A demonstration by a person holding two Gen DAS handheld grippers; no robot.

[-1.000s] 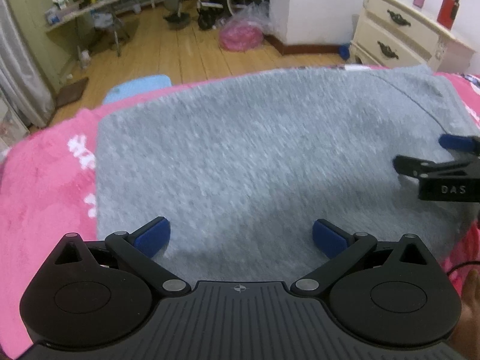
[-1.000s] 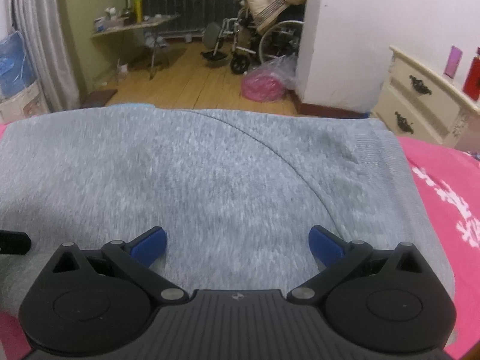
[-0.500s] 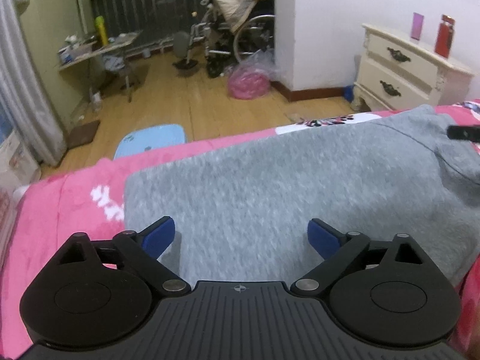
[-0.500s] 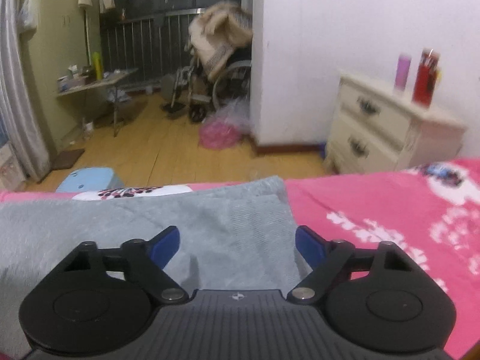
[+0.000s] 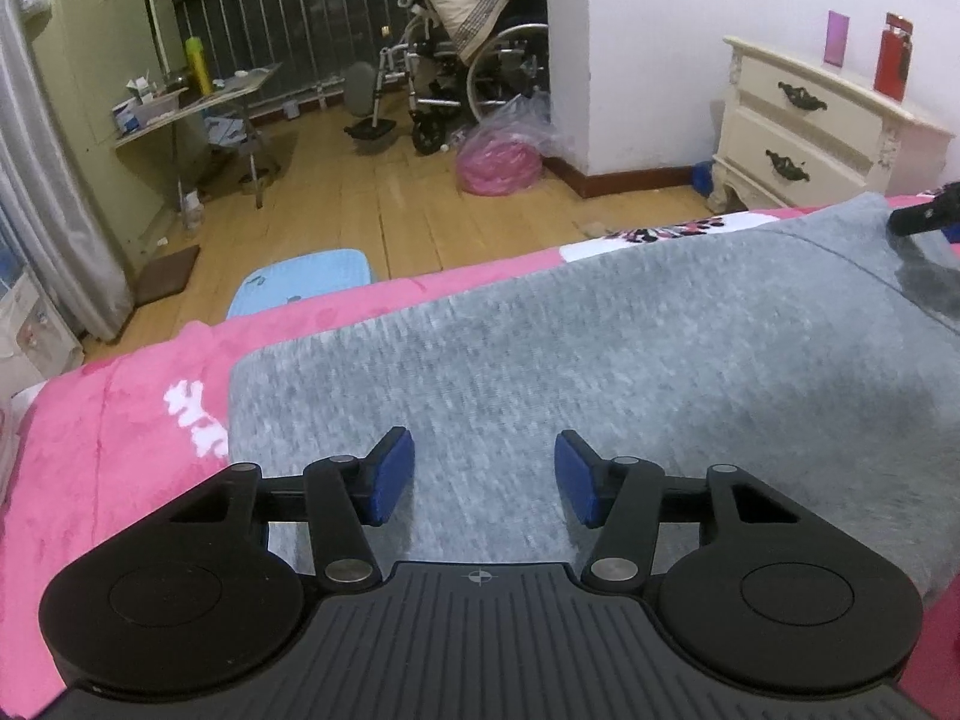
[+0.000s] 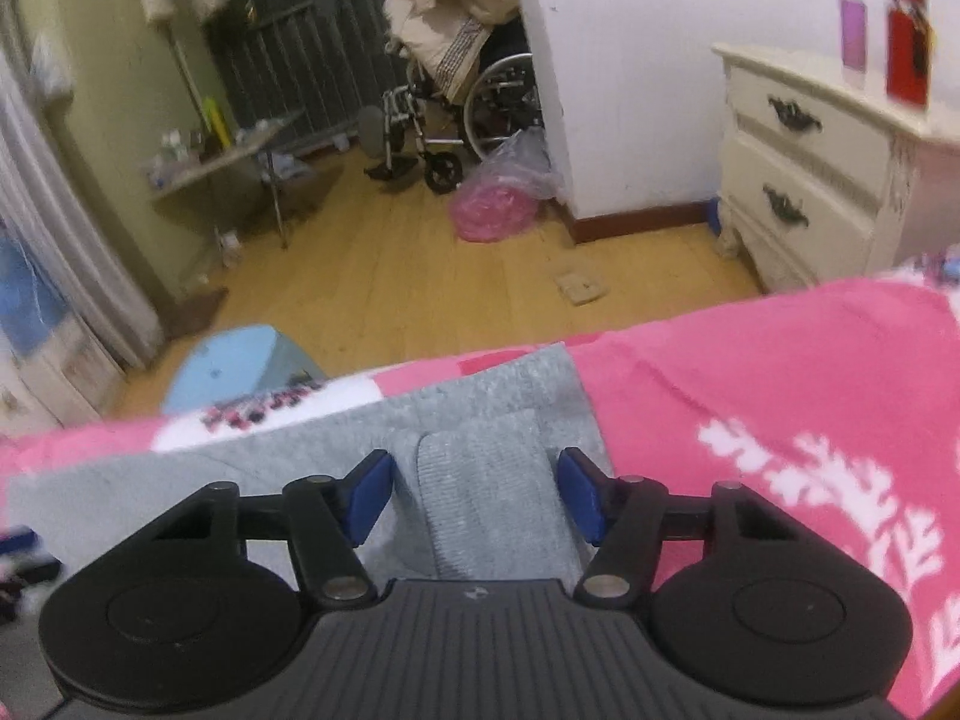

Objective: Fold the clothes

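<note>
On the far left of the left wrist view a grey curtain (image 5: 54, 228) hangs down. Next to it a small folding desk (image 5: 198, 102) stands on the wooden floor (image 5: 384, 204), with a yellow bottle (image 5: 198, 57) and little boxes on top. A light blue stool (image 5: 300, 285) sits on the floor just beside the bed. Farther back is a wheelchair (image 5: 462, 78) with a coat piled on it, and a pink plastic bag (image 5: 498, 159) lies near its wheel.

The grey garment (image 5: 600, 372) lies flat on the pink blanket (image 5: 108, 420) of the bed. It covers most of the middle and right of this view. The left gripper (image 5: 483, 477) is over the near edge of the garment. Its blue fingers (image 5: 387, 477) are spread wide apart and hold nothing. At the far right edge, a black tip of the other tool (image 5: 924, 213) pokes in over the garment.

A cream dresser (image 5: 810, 132) stands by the white wall, with a red thing (image 5: 894, 57) on top.

In the right wrist view, the garment (image 6: 480, 480) ends at a folded corner with a ribbed band. The right gripper (image 6: 474, 495) is over this corner. Its fingers (image 6: 579, 501) are wide apart too, with the cloth lying between them but not pinched. To the right there is only pink blanket (image 6: 780, 396) with white marks.
</note>
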